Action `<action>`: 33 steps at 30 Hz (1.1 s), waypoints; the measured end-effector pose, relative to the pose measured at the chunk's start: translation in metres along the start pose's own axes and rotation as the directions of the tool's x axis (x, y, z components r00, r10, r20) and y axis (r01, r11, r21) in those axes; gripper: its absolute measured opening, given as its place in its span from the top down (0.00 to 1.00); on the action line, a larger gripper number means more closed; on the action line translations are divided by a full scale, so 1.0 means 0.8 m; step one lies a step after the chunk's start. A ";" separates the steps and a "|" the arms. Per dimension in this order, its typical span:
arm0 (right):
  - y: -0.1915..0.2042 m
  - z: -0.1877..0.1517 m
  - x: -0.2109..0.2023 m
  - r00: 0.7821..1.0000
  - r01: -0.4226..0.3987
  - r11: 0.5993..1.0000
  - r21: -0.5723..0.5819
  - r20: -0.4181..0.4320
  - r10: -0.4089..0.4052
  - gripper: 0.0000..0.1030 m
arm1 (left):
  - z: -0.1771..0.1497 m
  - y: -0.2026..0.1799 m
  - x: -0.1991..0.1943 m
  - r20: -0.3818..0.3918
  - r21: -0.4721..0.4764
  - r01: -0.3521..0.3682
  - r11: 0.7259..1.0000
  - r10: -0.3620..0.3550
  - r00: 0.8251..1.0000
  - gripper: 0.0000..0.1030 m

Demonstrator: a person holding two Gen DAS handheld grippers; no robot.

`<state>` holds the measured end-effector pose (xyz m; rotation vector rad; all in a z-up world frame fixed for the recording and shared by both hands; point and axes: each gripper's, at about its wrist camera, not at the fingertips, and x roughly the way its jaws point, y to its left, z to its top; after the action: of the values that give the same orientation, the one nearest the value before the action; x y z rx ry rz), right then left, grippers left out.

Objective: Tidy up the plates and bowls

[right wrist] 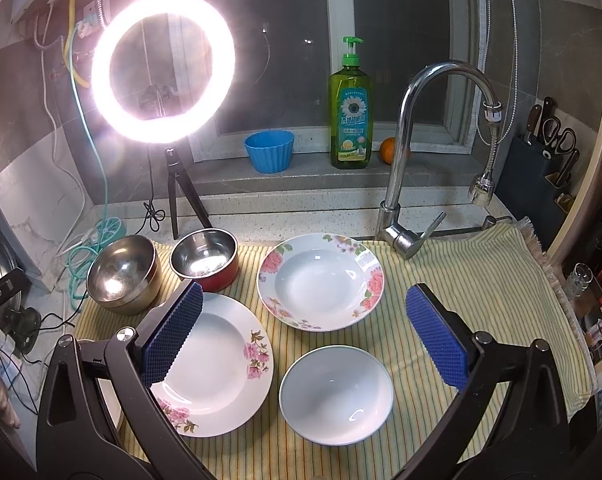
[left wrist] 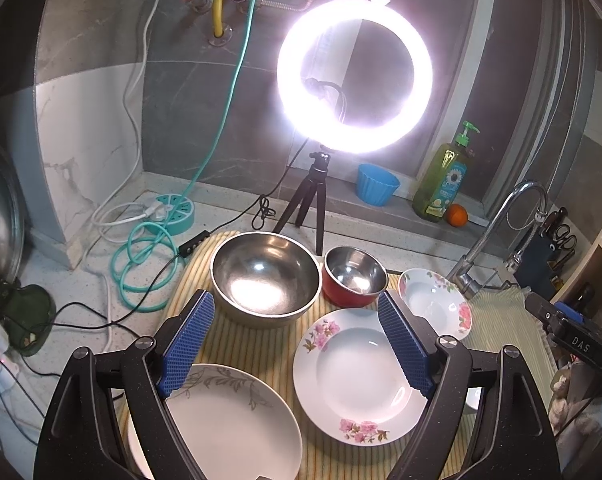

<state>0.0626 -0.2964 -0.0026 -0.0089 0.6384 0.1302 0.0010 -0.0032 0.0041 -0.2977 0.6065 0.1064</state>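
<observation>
On a striped yellow cloth (left wrist: 261, 344) lie a large steel bowl (left wrist: 266, 276), a small red-sided steel bowl (left wrist: 353, 276), a pink-flowered deep plate (left wrist: 359, 376), a second flowered deep plate (left wrist: 435, 300) and a grey-leaf plate (left wrist: 233, 424). My left gripper (left wrist: 297, 304) is open and empty above them. The right wrist view shows the steel bowl (right wrist: 123, 274), the red bowl (right wrist: 205, 258), both flowered plates (right wrist: 217, 364) (right wrist: 320, 280) and a plain white dish (right wrist: 336, 394). My right gripper (right wrist: 303, 300) is open and empty over the plates.
A lit ring light on a tripod (left wrist: 355, 76) stands behind the bowls. A tap (right wrist: 405, 184), a soap bottle (right wrist: 349, 108), a blue cup (right wrist: 269, 151) and an orange (right wrist: 389, 150) stand at the back. A knife block (right wrist: 541, 168) is right; cables (left wrist: 141, 264) are left.
</observation>
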 end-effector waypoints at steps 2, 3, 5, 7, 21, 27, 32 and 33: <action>0.000 0.000 0.000 1.000 0.000 1.000 0.000 -0.001 0.000 0.00 | 0.000 0.001 0.000 -0.001 0.000 0.000 1.000 0.000 1.000 0.19; 0.000 -0.001 0.000 1.000 0.000 1.000 -0.001 -0.003 0.000 0.00 | 0.000 0.001 0.000 0.000 0.000 0.000 1.000 0.000 1.000 0.19; 0.001 -0.002 -0.001 1.000 0.000 1.000 -0.001 -0.005 0.000 0.00 | 0.000 0.000 0.000 0.000 0.000 -0.001 1.000 0.001 1.000 0.19; 0.001 -0.002 -0.001 1.000 0.000 1.000 -0.001 -0.005 0.000 0.00 | -0.001 0.001 0.000 0.000 0.000 -0.001 1.000 0.001 1.000 0.19; -0.001 -0.006 0.001 1.000 0.002 1.000 0.000 -0.012 -0.002 0.00 | -0.003 -0.001 -0.001 -0.005 0.007 0.003 1.000 -0.003 1.000 0.19; 0.000 -0.006 0.002 1.000 0.001 1.000 0.000 -0.014 -0.001 0.00 | -0.003 0.000 0.000 -0.005 0.007 0.002 1.000 -0.002 1.000 0.19; 0.000 -0.007 0.005 1.000 0.001 1.000 -0.002 -0.020 -0.002 0.00 | -0.004 -0.001 -0.001 -0.008 0.003 0.005 1.000 -0.005 1.000 0.19; 0.000 -0.006 0.007 1.000 0.001 1.000 -0.002 -0.023 -0.001 0.00 | -0.003 -0.002 0.000 -0.009 0.004 0.005 1.000 -0.005 1.000 0.19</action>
<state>0.0640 -0.2964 -0.0098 -0.0131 0.6612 0.1296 0.0000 -0.0053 0.0024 -0.2956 0.6150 0.0992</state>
